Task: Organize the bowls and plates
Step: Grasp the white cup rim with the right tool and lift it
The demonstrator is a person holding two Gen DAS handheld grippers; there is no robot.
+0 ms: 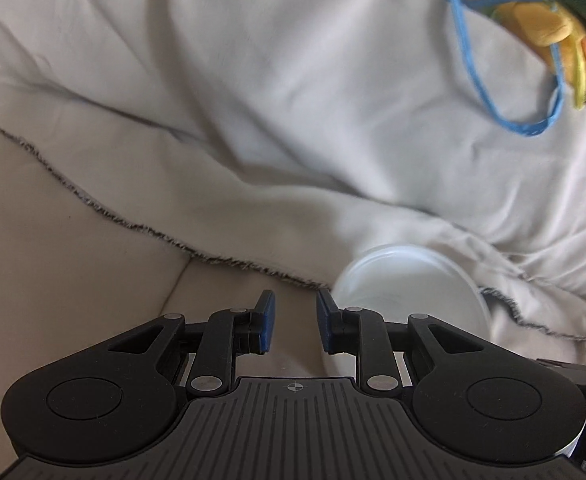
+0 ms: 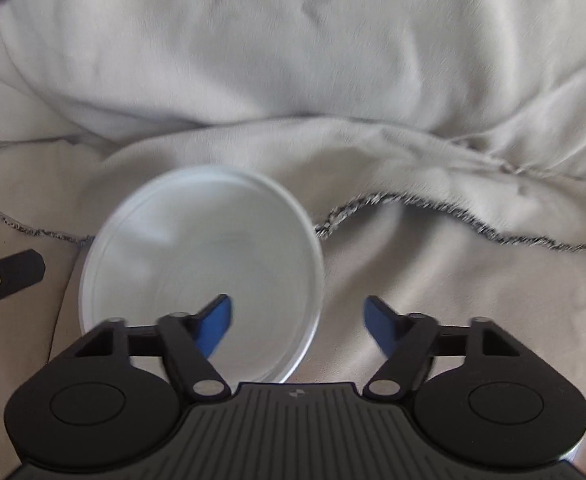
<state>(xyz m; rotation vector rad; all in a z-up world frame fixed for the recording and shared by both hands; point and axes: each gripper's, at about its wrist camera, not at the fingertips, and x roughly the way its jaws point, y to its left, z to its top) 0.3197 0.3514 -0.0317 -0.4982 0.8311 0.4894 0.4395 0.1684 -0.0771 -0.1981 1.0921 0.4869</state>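
Judging the white plate [image 2: 199,272] lying on the sofa cushion [image 1: 73,240] by the blanket [image 2: 293,80] as light, stiff and slick, we would pinch its rim with our wide-open, empty right hand-held gripper [image 2: 297,322], the left hand-held gripper [image 1: 293,322] narrowly parted and empty.

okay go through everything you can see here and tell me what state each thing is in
White plate: lying on the fabric, not gripped.
Right gripper: open wide, its left finger over the plate.
Left gripper: open, nothing between the fingers.
Grey blanket: rumpled.
Plush toy: lying on the blanket.
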